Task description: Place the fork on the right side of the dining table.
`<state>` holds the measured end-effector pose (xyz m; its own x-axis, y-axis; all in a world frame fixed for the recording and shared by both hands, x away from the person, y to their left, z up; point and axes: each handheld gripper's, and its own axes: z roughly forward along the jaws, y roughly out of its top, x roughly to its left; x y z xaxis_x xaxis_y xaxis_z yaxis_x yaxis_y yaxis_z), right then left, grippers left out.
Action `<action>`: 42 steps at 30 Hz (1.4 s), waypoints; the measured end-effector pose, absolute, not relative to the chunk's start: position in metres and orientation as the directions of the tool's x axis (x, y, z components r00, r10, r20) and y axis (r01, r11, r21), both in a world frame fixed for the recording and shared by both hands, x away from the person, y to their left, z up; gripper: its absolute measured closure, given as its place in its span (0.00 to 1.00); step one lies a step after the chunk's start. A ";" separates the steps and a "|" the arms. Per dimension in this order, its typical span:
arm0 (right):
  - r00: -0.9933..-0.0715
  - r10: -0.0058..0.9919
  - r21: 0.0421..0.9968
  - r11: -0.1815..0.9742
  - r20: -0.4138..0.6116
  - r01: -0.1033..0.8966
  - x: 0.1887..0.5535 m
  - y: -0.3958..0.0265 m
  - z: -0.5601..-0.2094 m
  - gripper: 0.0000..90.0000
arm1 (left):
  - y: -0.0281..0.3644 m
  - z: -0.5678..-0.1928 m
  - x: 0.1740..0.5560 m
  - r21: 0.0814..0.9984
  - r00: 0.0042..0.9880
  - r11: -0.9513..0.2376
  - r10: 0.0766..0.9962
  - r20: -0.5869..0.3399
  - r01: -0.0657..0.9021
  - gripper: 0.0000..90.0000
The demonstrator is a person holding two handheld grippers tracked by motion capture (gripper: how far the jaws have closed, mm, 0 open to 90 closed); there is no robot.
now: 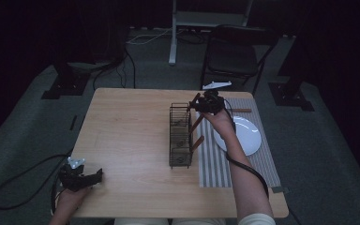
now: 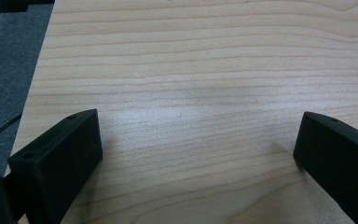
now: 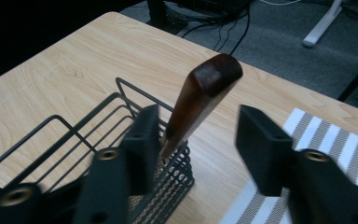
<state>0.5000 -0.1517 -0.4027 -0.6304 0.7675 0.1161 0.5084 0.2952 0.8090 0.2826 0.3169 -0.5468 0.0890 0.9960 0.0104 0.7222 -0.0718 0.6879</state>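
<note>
A black wire basket (image 1: 180, 136) stands at the middle of the wooden table (image 1: 131, 140). Several brown wooden-handled utensils lean out of it towards the right. My right gripper (image 1: 211, 101) hovers at the basket's far right corner. In the right gripper view it (image 3: 200, 144) is open, and one upright wooden handle (image 3: 200, 98) rises from the basket (image 3: 74, 140) between the jaws, close to the left jaw and apart from the right one. My left gripper (image 1: 83, 177) rests at the table's near left corner. It (image 2: 196, 144) is open wide over bare wood.
A grey striped placemat (image 1: 222, 164) lies right of the basket with a white plate (image 1: 246, 136) on it. Another wooden handle (image 1: 242, 110) lies at the mat's far edge. A black folding chair (image 1: 234, 51) stands behind the table. Cables trail on the floor.
</note>
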 end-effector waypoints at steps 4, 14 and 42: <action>-0.640 0.758 0.810 0.295 0.124 0.506 0.502 -0.148 -0.403 0.68 | 0.317 -0.547 0.283 0.688 0.089 -0.072 0.996 0.010 0.722 0.02; -0.710 0.696 0.812 0.349 0.110 0.467 0.497 -0.145 -0.402 0.81 | 0.317 -0.547 0.283 0.688 0.089 -0.072 0.996 0.010 0.722 0.02; -0.736 0.667 0.844 0.324 0.118 0.428 0.480 -0.167 -0.374 0.85 | 0.317 -0.547 0.283 0.688 0.089 -0.072 0.996 0.010 0.722 0.02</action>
